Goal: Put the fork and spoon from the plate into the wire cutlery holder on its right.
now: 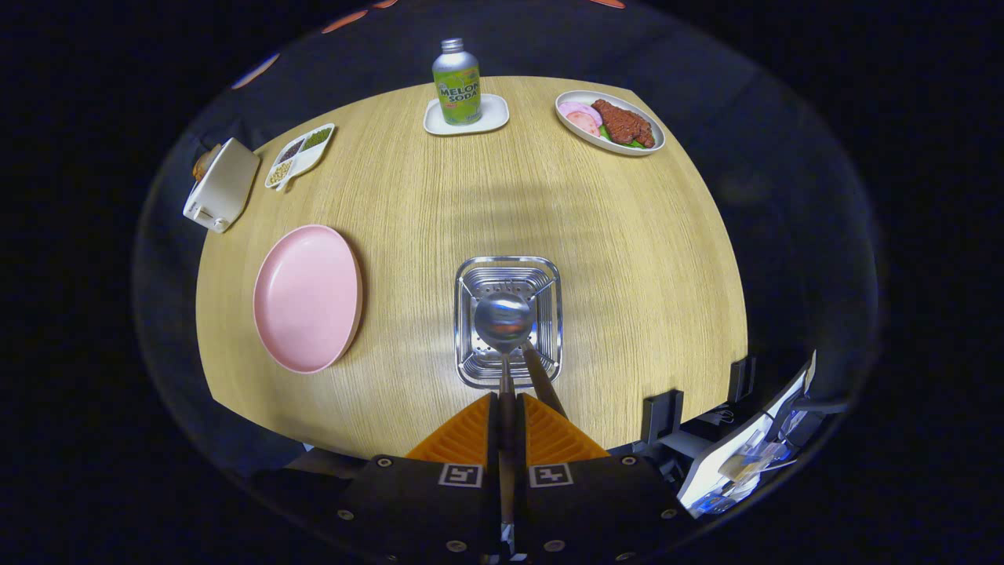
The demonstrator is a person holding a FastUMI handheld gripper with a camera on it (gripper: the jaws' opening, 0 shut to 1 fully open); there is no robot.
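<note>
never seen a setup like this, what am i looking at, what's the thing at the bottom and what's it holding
The camera rides on a handheld two-finger gripper and looks forward along its fingers. They are shut on the handle of a spoon, whose bowl hangs over the wire cutlery holder. A second handle, perhaps the fork's, already leans in the holder. On the wooden table also sit an empty pink plate, a soda bottle on a coaster, a plate of meat, a divided snack dish and a toaster.

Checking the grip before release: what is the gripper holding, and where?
The gripper is shut on the shiny metal spoon, clamped on its handle, bowl over the wire cutlery holder.
</note>
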